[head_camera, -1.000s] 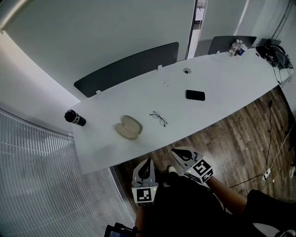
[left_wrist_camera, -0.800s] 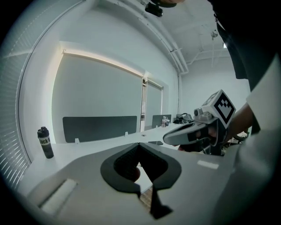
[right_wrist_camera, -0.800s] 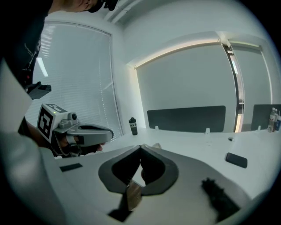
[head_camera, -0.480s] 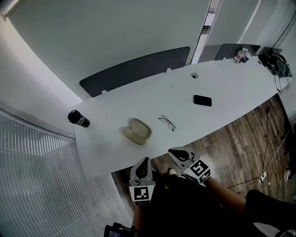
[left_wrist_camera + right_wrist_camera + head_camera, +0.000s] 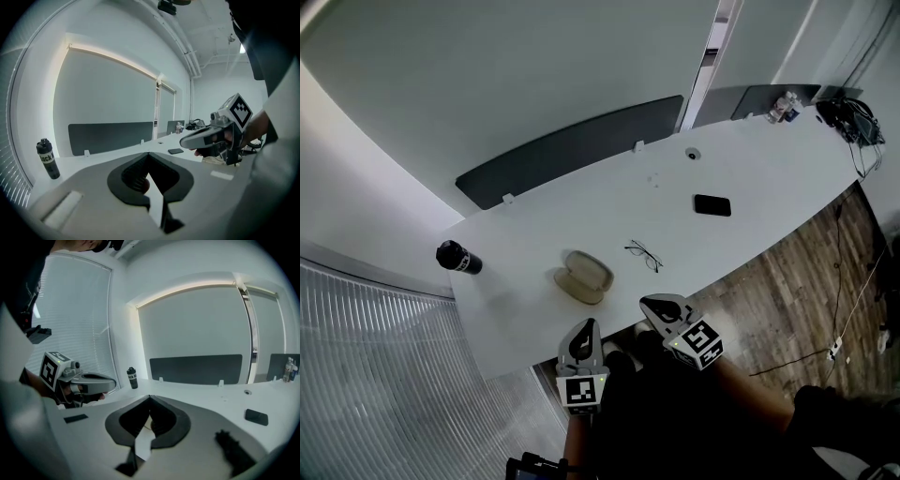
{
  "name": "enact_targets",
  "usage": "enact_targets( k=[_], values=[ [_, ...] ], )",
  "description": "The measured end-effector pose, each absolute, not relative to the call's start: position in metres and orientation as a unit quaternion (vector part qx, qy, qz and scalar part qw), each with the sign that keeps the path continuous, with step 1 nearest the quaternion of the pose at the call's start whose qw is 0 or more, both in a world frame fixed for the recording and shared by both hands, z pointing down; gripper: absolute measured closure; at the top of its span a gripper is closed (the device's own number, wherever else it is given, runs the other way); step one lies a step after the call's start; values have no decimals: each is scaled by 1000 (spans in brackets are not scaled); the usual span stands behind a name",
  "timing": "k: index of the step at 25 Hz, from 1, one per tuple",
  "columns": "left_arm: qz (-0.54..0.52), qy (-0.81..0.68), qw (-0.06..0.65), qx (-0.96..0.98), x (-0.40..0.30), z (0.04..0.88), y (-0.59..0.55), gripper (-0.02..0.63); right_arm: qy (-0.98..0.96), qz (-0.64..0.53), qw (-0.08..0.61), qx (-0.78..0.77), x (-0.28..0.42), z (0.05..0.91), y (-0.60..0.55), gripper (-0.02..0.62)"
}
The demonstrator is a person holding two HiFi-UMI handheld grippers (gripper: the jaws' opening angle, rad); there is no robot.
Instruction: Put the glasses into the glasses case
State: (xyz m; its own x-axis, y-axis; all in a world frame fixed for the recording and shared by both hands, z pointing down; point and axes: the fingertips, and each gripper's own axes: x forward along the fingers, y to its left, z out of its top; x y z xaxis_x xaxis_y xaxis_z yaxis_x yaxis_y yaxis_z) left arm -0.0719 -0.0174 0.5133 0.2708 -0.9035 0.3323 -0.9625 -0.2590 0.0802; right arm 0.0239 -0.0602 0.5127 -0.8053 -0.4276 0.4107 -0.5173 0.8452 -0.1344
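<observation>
The thin dark-framed glasses (image 5: 644, 254) lie on the white table (image 5: 750, 173), right of a beige oval glasses case (image 5: 584, 277). I cannot tell whether the case's lid is open. Both grippers hang below the table's near edge, short of both objects. My left gripper (image 5: 586, 325) points toward the case with its jaws together and nothing between them. The right gripper (image 5: 651, 302) is also shut and empty, below the glasses. In the left gripper view my left gripper (image 5: 148, 153) sees the right gripper (image 5: 211, 138) beside it. The right gripper (image 5: 150, 396) sees the left gripper (image 5: 89, 380).
A black bottle (image 5: 457, 258) stands at the table's left end, and a black phone (image 5: 712, 204) lies right of the glasses. Small bottles (image 5: 784, 103) and cables (image 5: 848, 117) sit at the far right end. A dark panel (image 5: 572, 150) runs behind the table. Wooden floor (image 5: 787, 291) lies below.
The head view has shifted, so the table sits a little lower and to the right in the picture. Both grippers have crept slightly closer to the table's edge, still shut.
</observation>
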Motion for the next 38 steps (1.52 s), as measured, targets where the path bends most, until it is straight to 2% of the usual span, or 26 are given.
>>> enact_targets(
  k=[18, 29, 30, 33, 38],
  values=[
    [136, -657, 163, 723, -108, 524, -113, 598, -939, 137, 225, 220, 34, 573, -190, 595],
    [157, -612, 171, 756, -125, 530, -140, 598, -891, -16, 377, 252, 59, 664, -233, 594],
    [159, -613, 171, 755, -127, 530, -140, 598, -888, -20, 391, 243, 60, 675, -233, 591],
    [163, -614, 180, 751, -130, 533, -141, 598, -876, -2, 424, 230, 68, 707, -229, 525],
    [156, -621, 163, 750, -137, 528, -149, 598, -864, 47, 437, 245, 71, 737, -233, 520]
  ],
)
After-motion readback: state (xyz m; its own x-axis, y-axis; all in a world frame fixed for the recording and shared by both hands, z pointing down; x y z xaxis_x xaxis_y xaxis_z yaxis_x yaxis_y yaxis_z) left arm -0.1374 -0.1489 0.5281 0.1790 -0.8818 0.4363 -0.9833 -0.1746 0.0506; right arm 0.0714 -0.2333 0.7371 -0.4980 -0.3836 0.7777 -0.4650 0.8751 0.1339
